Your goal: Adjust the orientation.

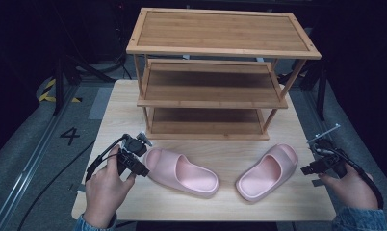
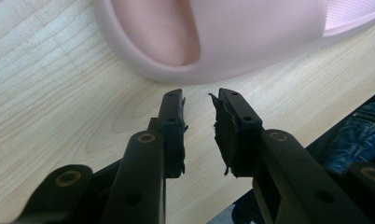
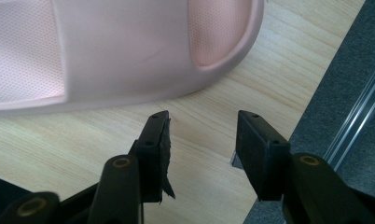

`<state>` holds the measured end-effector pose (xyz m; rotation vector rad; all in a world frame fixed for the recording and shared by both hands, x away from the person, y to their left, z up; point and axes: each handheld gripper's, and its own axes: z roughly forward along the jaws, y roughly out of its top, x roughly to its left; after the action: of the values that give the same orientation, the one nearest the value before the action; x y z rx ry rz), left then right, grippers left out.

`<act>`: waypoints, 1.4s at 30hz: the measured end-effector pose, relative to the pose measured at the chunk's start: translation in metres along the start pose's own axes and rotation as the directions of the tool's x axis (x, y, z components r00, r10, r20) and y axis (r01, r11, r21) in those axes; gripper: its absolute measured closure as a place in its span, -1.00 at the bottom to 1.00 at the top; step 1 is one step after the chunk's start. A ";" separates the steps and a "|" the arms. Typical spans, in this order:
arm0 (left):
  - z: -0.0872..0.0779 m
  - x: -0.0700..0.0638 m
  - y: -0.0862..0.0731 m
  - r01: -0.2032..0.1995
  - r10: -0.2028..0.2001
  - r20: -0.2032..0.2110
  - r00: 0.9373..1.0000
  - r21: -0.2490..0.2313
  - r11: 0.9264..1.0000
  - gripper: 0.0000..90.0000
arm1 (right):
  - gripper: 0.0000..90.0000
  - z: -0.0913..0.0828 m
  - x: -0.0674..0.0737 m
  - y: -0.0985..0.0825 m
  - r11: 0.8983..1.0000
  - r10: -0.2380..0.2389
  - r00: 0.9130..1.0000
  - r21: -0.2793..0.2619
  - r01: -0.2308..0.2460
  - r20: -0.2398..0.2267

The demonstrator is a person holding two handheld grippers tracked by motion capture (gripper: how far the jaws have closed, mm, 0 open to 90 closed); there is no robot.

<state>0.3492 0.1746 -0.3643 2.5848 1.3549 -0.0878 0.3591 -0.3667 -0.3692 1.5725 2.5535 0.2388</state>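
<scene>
Left slipper [image 2: 232,42] just ahead of open left gripper [image 2: 200,100]

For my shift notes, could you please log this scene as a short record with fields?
surface: wooden table
rack: three-shelf wooden rack at the far side, shelves bare
left slipper: pink, flat on the table, just ahead of the left tool
right slipper: pink, flat on the table, near the right tool
left tool: open, holding nothing
right tool: open, holding nothing
</scene>
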 end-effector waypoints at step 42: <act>0.066 -0.001 0.027 -0.051 0.050 0.016 0.999 0.052 0.997 0.98 | 0.21 -0.025 0.001 -0.016 0.986 0.005 0.994 -0.169 0.013 0.106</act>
<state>0.3739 0.1445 -0.4242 2.6544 1.2983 -0.1357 0.3400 -0.3745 -0.3477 1.4776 2.3867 0.3520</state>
